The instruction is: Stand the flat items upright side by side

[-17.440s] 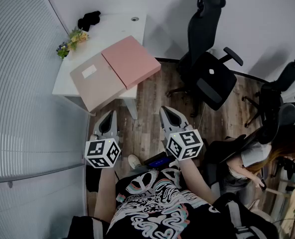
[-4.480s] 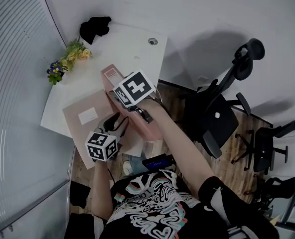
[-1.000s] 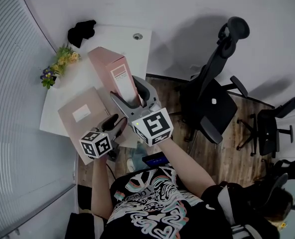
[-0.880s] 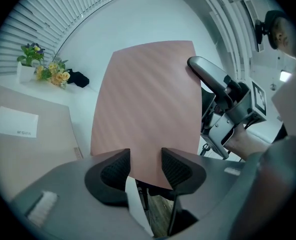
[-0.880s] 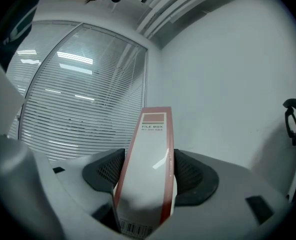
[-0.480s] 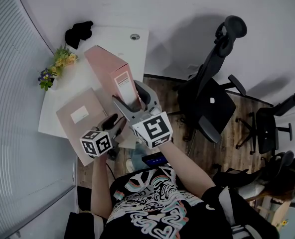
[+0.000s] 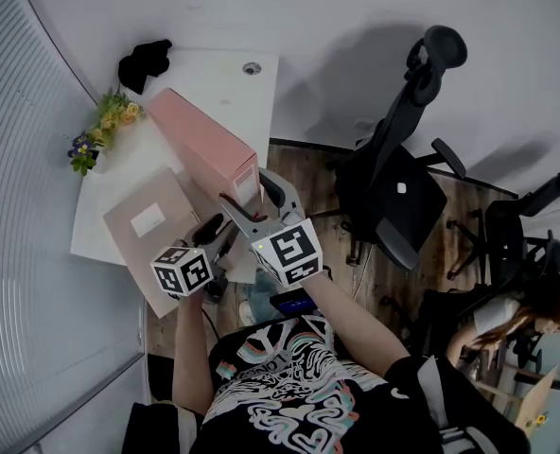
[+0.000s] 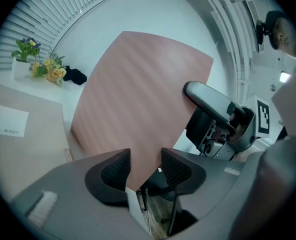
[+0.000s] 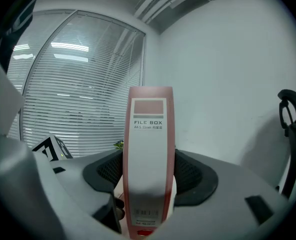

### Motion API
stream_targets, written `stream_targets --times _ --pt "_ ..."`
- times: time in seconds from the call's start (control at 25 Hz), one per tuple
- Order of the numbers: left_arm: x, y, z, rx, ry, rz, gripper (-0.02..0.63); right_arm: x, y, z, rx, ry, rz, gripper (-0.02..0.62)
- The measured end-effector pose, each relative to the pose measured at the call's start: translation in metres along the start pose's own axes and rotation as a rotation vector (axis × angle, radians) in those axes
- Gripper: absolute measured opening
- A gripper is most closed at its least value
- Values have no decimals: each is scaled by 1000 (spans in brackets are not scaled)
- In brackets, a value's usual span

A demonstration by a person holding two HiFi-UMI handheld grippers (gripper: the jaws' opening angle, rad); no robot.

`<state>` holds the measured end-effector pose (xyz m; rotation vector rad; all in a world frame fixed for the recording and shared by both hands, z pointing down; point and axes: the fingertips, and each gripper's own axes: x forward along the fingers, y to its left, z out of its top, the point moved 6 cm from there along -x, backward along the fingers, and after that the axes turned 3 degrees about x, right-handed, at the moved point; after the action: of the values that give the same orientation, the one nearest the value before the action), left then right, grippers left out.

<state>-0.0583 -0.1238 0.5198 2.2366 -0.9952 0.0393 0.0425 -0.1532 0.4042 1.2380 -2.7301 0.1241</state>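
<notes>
Pink file box stands on its long edge at the white table, spine end toward you, and your right gripper is clamped on that spine with a pad on each side. Beige file box lies flat just left of it, label up. Your left gripper sits low by the pink box's near corner, jaws partly apart, nothing pinched — flowers at the table's far left
</notes>
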Motion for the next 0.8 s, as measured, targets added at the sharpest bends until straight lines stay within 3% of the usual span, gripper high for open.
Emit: stream_targets --times 0.36,0.8 --pt "5 -2 -4 -3 15 0 179 -2 -8 -28 13 78 15 295" --pt "7 -3 -1 -10 -10 19 181 -3 -9 -28 9 89 43 295"
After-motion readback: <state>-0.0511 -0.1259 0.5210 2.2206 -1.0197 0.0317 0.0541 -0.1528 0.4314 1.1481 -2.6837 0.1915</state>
